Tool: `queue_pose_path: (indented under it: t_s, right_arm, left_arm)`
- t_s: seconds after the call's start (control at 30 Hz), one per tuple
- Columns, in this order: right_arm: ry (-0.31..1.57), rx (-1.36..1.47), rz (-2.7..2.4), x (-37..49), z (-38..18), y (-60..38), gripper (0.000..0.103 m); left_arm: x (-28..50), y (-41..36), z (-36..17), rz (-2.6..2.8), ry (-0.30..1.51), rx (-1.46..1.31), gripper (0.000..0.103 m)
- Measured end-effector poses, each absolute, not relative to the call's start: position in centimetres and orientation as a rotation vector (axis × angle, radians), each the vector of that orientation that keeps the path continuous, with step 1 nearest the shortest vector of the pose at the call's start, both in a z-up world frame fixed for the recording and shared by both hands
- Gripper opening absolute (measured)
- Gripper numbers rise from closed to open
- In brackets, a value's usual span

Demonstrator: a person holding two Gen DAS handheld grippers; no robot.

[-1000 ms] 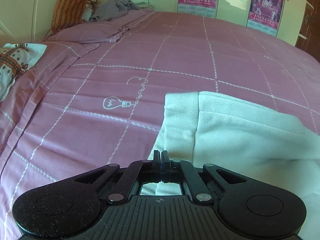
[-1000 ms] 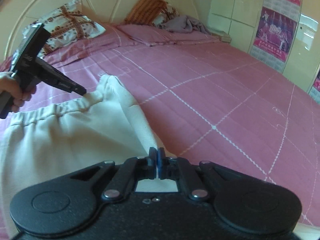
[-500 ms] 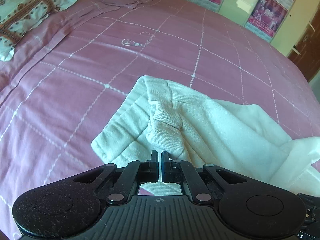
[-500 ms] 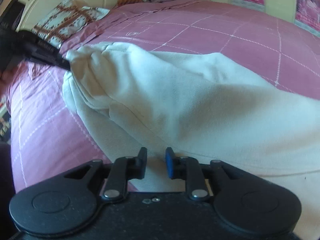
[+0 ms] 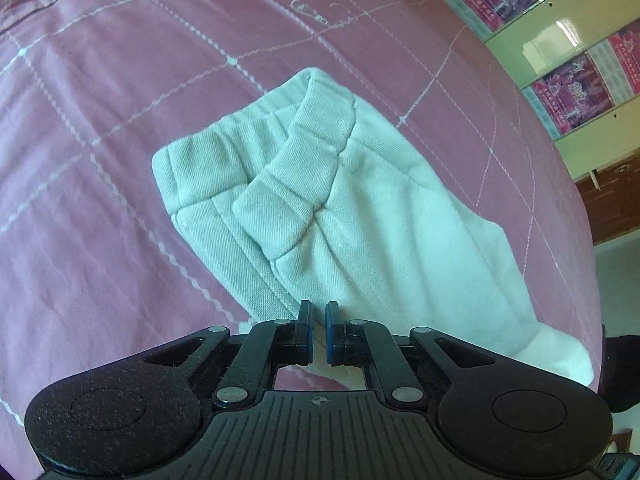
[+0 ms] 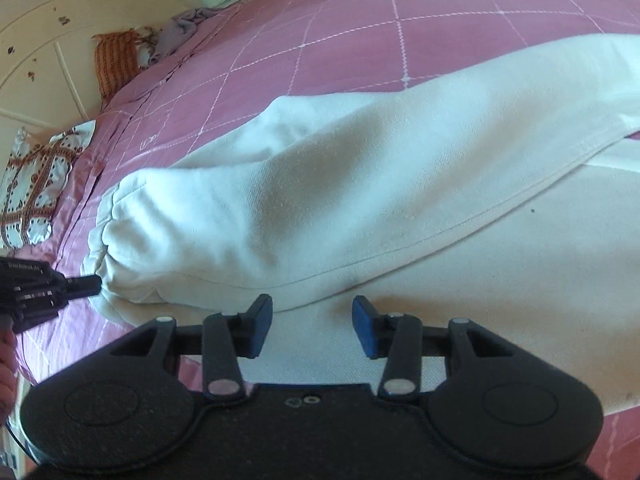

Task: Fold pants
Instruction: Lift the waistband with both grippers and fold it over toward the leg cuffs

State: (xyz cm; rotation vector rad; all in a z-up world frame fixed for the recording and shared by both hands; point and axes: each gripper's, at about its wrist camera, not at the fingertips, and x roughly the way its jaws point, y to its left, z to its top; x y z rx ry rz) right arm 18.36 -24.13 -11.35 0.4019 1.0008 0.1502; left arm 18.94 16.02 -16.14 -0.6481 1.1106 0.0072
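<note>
The white pants (image 5: pixel 340 208) lie folded over on the pink checked bedsheet (image 5: pixel 100 160), waistband layers stacked toward the far left. My left gripper (image 5: pixel 318 316) hovers at the near edge of the cloth. Its jaws are opening, with a narrow gap and the pads not pressing on the fabric. In the right wrist view the pants (image 6: pixel 360 184) fill the middle, and the left gripper (image 6: pixel 80 285) points its tip at the gathered waistband end. My right gripper (image 6: pixel 312 312) stands over the cloth. Its jaws are opening wide, with nothing pinched between them.
A patterned pillow (image 6: pixel 36 188), an orange cushion (image 6: pixel 116 60) and a grey garment (image 6: pixel 180 32) lie by the cream headboard (image 6: pixel 40 60). Cabinet doors with pink posters (image 5: pixel 560 40) stand beyond the bed's far side. A hand (image 6: pixel 6 360) shows at the left edge.
Both grippers came down and rolled, laying the lifted pants folded on the bed. The right jaws spread wider off the cloth. The left jaws went from shut to slightly parted.
</note>
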Motion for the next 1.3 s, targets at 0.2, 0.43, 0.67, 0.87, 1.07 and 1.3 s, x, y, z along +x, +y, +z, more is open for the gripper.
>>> queue_pose_path:
  t_s: [0.2, 0.43, 0.67, 0.87, 1.07, 1.3]
  right_arm:
    - [1.013, 0.412, 0.153, 18.5, -10.8, -23.3, 0.044]
    - [1.009, 0.484, 0.116, 18.8, -10.2, -24.0, 0.044]
    - [0.978, 0.674, -0.016, 19.4, -11.3, -26.4, 0.037]
    - [0.952, 0.729, -0.067, 19.8, -11.9, -26.3, 0.006]
    - [0.842, 0.626, 0.111, 17.5, -6.2, -22.8, 0.005]
    - [0.967, 0.418, 0.135, 17.1, -8.9, -18.3, 0.003]
  left_arm:
    - [19.4, 15.2, -16.8, 0.030, 1.034, -0.695, 0.068]
    - [20.2, 15.5, -18.4, 0.091, 1.005, -0.773, 0.019]
    - [19.8, 16.4, -17.3, 0.063, 0.945, -0.758, 0.015]
    - [21.1, 18.1, -15.1, 0.049, 0.922, -0.721, 0.010]
    - [21.4, 22.4, -11.2, 0.083, 0.828, -0.615, 0.005]
    - [18.7, 24.1, -17.3, 0.122, 0.972, -0.673, 0.005]
